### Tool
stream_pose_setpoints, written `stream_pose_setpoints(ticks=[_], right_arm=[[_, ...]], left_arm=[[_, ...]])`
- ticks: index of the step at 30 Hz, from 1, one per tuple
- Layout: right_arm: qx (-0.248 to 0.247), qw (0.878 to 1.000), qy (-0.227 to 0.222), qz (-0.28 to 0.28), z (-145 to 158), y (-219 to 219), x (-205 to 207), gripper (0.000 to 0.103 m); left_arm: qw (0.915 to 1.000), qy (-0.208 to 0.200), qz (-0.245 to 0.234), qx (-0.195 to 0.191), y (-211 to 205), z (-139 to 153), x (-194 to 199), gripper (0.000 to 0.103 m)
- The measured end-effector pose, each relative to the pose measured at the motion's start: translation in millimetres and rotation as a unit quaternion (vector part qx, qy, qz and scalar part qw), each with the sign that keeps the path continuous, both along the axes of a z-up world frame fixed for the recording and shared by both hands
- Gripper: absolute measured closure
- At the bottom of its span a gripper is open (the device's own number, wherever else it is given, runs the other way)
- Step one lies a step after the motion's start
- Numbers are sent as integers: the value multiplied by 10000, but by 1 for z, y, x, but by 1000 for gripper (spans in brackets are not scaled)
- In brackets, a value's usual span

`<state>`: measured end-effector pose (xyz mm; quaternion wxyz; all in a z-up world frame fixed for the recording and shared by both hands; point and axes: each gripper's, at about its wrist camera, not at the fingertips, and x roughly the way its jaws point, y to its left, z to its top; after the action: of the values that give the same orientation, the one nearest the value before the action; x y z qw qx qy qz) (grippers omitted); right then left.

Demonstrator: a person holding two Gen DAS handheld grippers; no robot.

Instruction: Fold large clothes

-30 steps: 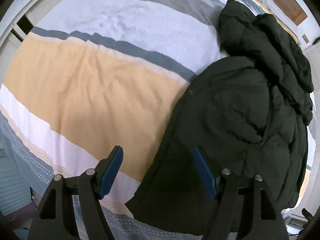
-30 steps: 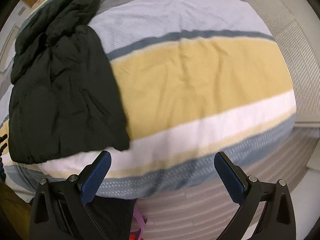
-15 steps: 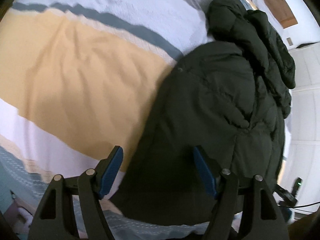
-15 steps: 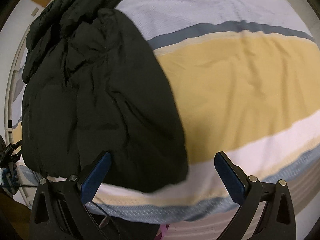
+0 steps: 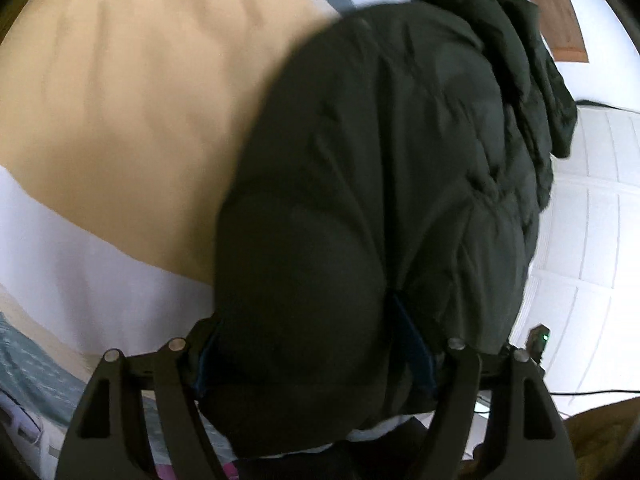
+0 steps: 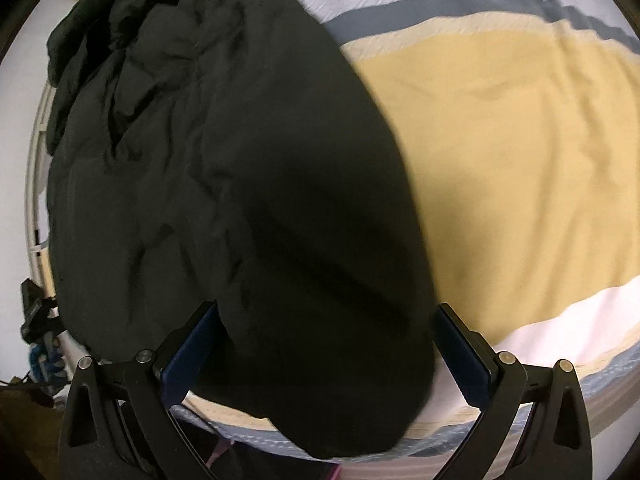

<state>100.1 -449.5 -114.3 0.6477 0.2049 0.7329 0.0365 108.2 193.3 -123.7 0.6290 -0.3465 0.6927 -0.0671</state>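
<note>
A dark green puffer jacket [image 5: 380, 160] lies crumpled on the striped bed cover [image 5: 120, 120], its hood end far away and its hem at the near bed edge. My left gripper [image 5: 308, 344] points steeply down onto the hem with its jaws opening. Padded fabric bulges between the blue pads [image 5: 414, 348] and hides part of the left one. In the right wrist view the jacket [image 6: 200, 180] fills the left half. My right gripper [image 6: 326, 352] stands open with the jacket's near right corner between its wide-set pads [image 6: 464, 356].
The yellow, white and grey-blue cover [image 6: 520, 160] stretches away to the right of the jacket. White panelled doors [image 5: 592, 220] and a small device with a green light [image 5: 538, 340] sit beyond the jacket's other side. A wooden headboard [image 5: 560, 12] is at the far end.
Both grippers have dropped and tipped down toward the jacket's near hem. The right one swung left from over the bare cover. Fabric now lies between both pairs of fingers.
</note>
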Motion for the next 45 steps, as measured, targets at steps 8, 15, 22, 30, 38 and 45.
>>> stream_pose_setpoints(ticks=[8,15,22,30,38,45], right_arm=[[507,9987,-44,91,10,12,7,79],[650,9945,-723,378,76,25,39,91],[584,9792,-1936,195,160,0,105,92],[638,9530,-2960,-133,227,-7,200,92],[452,9510,-2988,-654,228,-33,285,91],[292,9602,-2453,-1302,173,-48,373,88]], left_arm=[[9996,-109,-139,-200,-29,17,-2,83],[9960,-795,-50,-413,-45,75,23,92],[9799,-1854,501,-534,-23,153,81,93],[9593,-2704,725,-374,-13,209,187,92],[9542,-2834,949,94,-21,215,302,92],[9634,-2385,1085,564,-30,163,385,91]])
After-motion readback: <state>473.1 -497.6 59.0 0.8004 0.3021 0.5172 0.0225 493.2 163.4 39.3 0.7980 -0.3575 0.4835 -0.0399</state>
